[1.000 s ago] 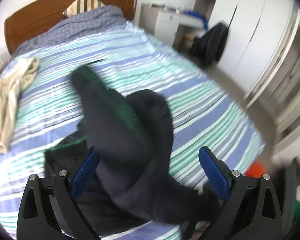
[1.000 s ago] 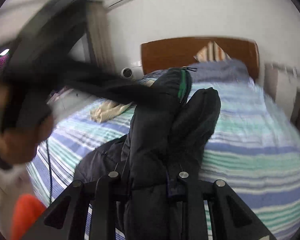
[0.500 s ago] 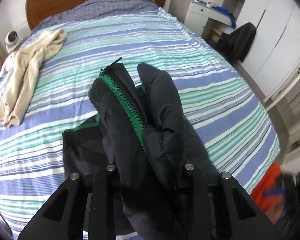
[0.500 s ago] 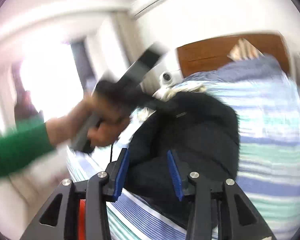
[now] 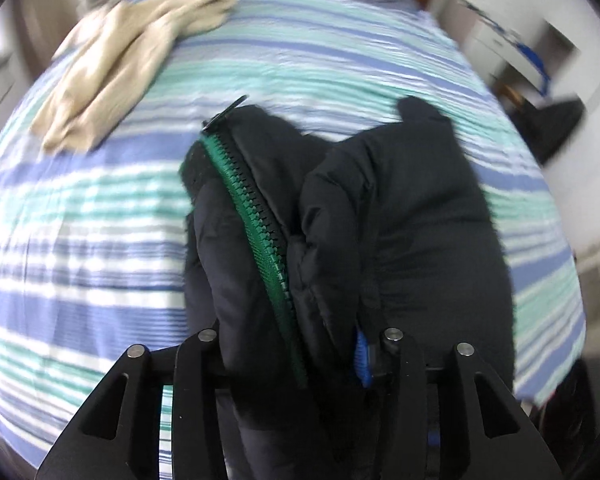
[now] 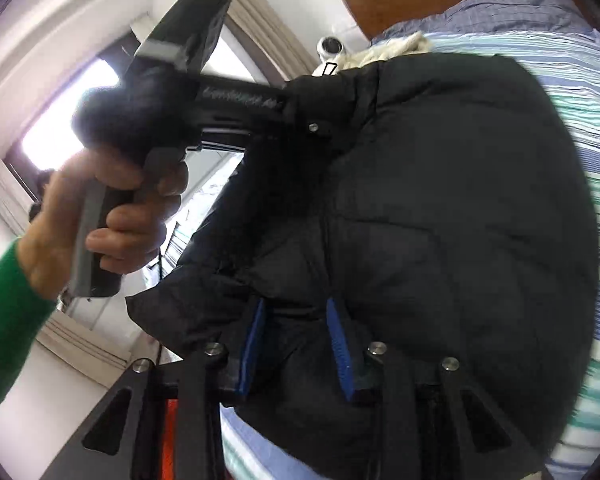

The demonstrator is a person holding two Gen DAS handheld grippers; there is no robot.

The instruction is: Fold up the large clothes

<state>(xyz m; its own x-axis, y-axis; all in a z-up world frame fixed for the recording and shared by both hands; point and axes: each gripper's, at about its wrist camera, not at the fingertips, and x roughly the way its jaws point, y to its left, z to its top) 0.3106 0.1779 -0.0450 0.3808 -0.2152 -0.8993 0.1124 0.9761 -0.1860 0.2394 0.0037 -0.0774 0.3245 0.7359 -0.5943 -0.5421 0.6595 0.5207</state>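
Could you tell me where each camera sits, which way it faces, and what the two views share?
Left wrist: rides the left tool, facing the headboard end of the striped bed; only its fingers show, shut on the black jacket.
Right wrist: rides the right tool, facing leftward across the bed; shows the left hand and green sleeve.
Shared: jacket, bed, beige garment.

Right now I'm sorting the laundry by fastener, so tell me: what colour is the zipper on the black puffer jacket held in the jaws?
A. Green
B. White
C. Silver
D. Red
A: in the left wrist view a green zipper runs down the opening of the black puffer jacket, above the left gripper.
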